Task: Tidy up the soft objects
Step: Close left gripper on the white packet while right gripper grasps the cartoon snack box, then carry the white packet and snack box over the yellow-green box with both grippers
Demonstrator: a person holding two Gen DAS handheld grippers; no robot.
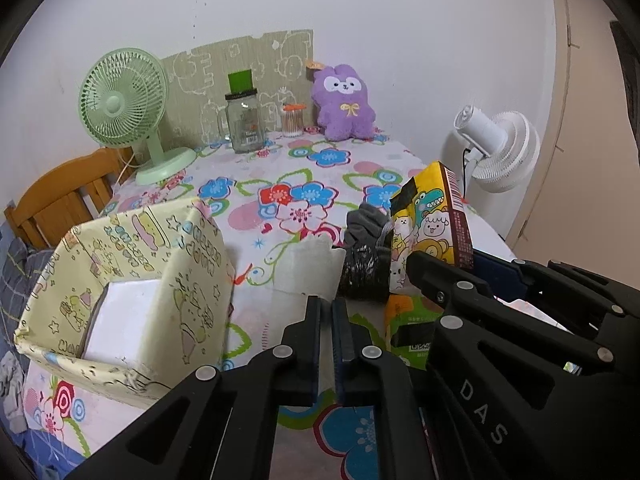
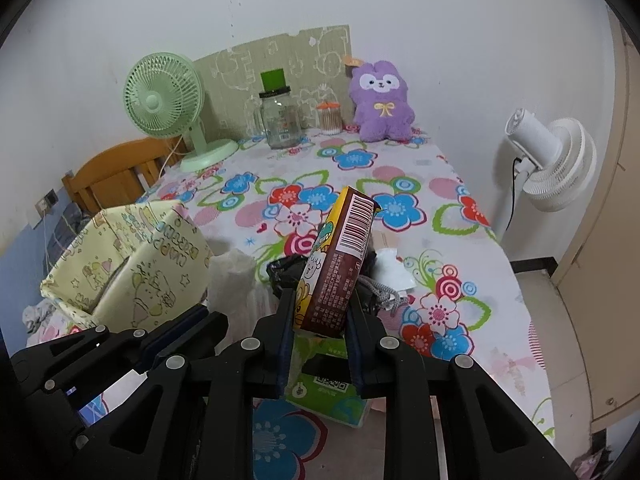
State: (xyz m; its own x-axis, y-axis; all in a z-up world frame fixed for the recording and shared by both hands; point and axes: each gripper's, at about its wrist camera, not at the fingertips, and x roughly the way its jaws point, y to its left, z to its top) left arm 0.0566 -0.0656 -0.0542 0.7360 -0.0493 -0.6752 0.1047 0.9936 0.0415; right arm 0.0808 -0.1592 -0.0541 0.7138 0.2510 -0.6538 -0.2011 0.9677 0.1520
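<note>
Tissue pack (image 2: 334, 264) with cartoon animals is squeezed between the right tongs (image 2: 319, 312), tilted up above the middle of the surface (image 2: 420, 184). Left tongs (image 1: 326, 316) are closed and hold nothing. A yellow fabric box (image 1: 132, 264) sits near the left edge. A dark bag (image 2: 286, 276) and a green pack (image 2: 328, 396) lie under the held pack. A purple plush (image 1: 344, 102) sits at the far edge.
</note>
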